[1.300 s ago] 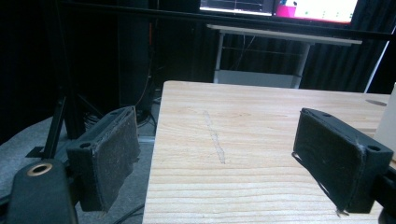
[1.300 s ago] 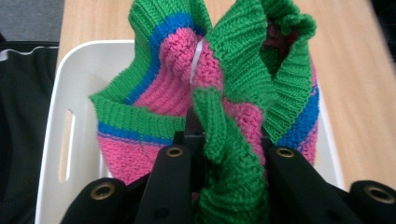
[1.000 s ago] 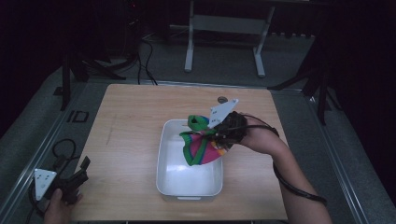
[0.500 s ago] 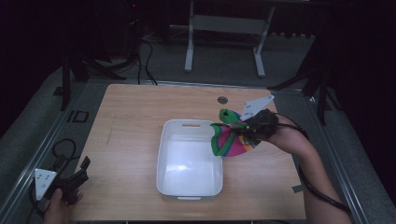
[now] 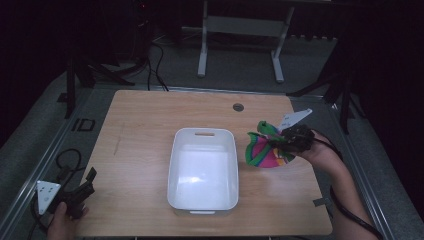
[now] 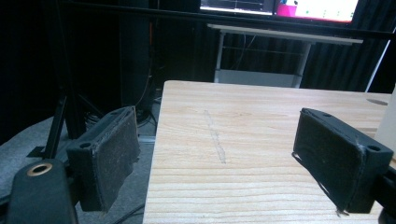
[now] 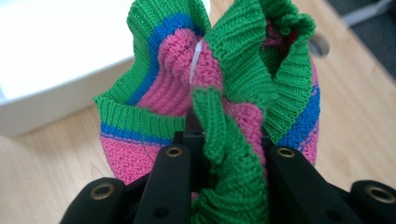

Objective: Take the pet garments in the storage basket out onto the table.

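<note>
Knitted pink-green cloth bunches in my right gripper, clamped just right of the white bin. Left of the bin, my left gripper gapes, its 2 pads holding nothing.

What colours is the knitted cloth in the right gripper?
Pink with blue stripes and green ribbed edging on the knitted cloth; clearest in the right gripper view.
</note>
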Demonstrator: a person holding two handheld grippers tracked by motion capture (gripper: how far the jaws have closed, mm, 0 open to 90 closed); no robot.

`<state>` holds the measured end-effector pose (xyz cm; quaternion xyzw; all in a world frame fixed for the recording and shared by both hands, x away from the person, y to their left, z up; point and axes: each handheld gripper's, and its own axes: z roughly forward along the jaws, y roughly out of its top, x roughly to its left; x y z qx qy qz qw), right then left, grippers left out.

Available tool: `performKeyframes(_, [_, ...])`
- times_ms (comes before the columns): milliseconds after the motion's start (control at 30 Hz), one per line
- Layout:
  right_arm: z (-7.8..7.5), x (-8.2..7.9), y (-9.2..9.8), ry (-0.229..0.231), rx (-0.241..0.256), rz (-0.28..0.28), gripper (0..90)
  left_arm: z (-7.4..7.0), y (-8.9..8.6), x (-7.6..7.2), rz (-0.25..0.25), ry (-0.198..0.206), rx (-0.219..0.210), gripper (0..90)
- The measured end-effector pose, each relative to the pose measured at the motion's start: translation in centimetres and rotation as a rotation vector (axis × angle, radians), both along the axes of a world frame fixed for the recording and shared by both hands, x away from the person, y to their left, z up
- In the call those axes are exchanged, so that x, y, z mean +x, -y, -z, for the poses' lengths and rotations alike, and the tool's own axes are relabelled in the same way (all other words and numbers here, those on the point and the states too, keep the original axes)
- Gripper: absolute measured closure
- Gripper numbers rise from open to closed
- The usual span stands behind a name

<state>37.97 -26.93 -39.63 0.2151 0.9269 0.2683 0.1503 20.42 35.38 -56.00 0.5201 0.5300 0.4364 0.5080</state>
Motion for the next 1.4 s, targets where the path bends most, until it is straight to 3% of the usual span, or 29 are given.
performKeyframes(367, [5.8, 1.6, -0.1, -0.067, 0.008, 0.071, 77.3, 0.0, 0.1, 0.0, 0.002, 0.000, 0.005, 14.8])
performKeyframes(867, [11.7, 3.1, -2.5, -0.180, -0.107, 0.092, 76.1, 0.0, 0.1, 0.0, 0.005, 0.003, 0.005, 14.8])
performKeyframes(1067, [12.2, 3.2, -3.3, -0.179, -0.133, 0.090, 75.7, 0.0, 0.1, 0.0, 0.005, 0.002, 0.007, 14.7])
performKeyframes(1200, [11.7, 3.0, -3.6, -0.173, -0.142, 0.080, 55.5, 0.0, 0.1, 0.0, 0.004, 0.002, 0.004, 14.7])
performKeyframes(1233, [11.7, 3.0, -3.6, -0.173, -0.142, 0.080, 55.5, 0.0, 0.1, 0.0, 0.004, 0.002, 0.004, 14.8])
performKeyframes(1300, [11.2, 2.6, -3.6, -0.155, -0.125, 0.071, 42.0, 0.0, 0.1, 0.0, 0.004, 0.001, 0.004, 14.8])
performKeyframes(1400, [10.2, 2.4, -3.4, -0.127, -0.110, 0.072, 37.0, 0.0, 0.1, 0.0, 0.004, 0.001, 0.005, 14.8])
